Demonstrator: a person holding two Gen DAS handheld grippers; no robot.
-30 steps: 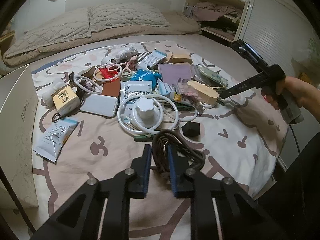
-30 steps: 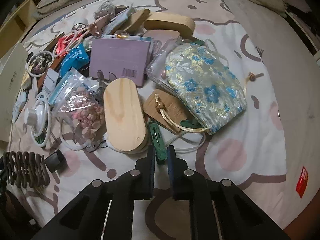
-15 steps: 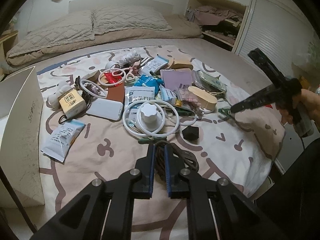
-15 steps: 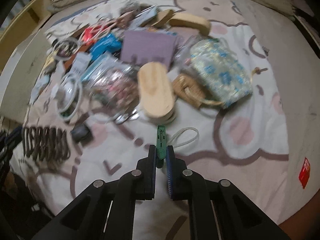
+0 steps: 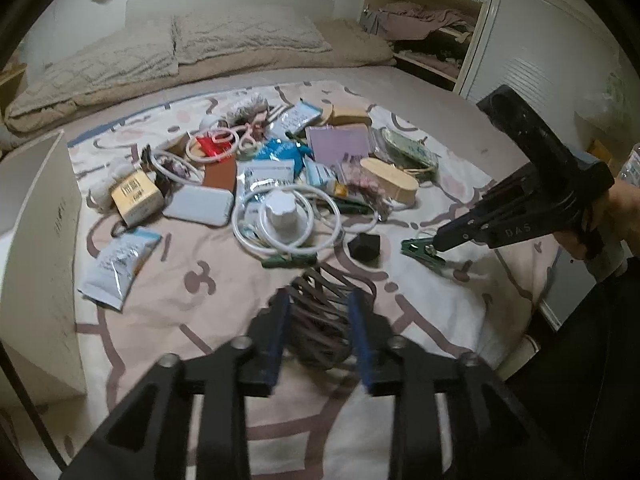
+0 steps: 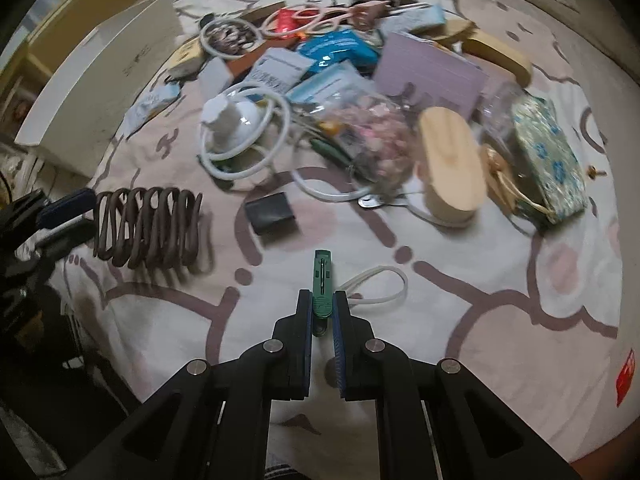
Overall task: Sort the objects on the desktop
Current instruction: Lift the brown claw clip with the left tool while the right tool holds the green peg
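Note:
A heap of small objects lies on a patterned sheet (image 5: 192,292) on a bed. My left gripper (image 5: 320,320) is open, its fingers on either side of a dark brown coiled spring-like ring (image 5: 320,312), which rests on the sheet; the coil also shows in the right wrist view (image 6: 148,232). My right gripper (image 6: 322,312) is shut on a green clip (image 6: 322,284) and holds it just above the sheet near the front edge. In the left wrist view the clip (image 5: 420,250) hangs from that gripper's tip at the right.
A white box (image 5: 36,248) stands at the left edge. In the pile are a white cable coil with a white cap (image 5: 284,216), a black cube (image 6: 272,214), an oval wooden box (image 6: 448,168), a flowered pouch (image 6: 548,160) and a purple card (image 6: 432,72). Pillows (image 5: 160,52) lie behind.
My left gripper has opened and let go of the brown coil, which now rests on the sheet. My right gripper has carried the green clip back from the pile toward the front edge.

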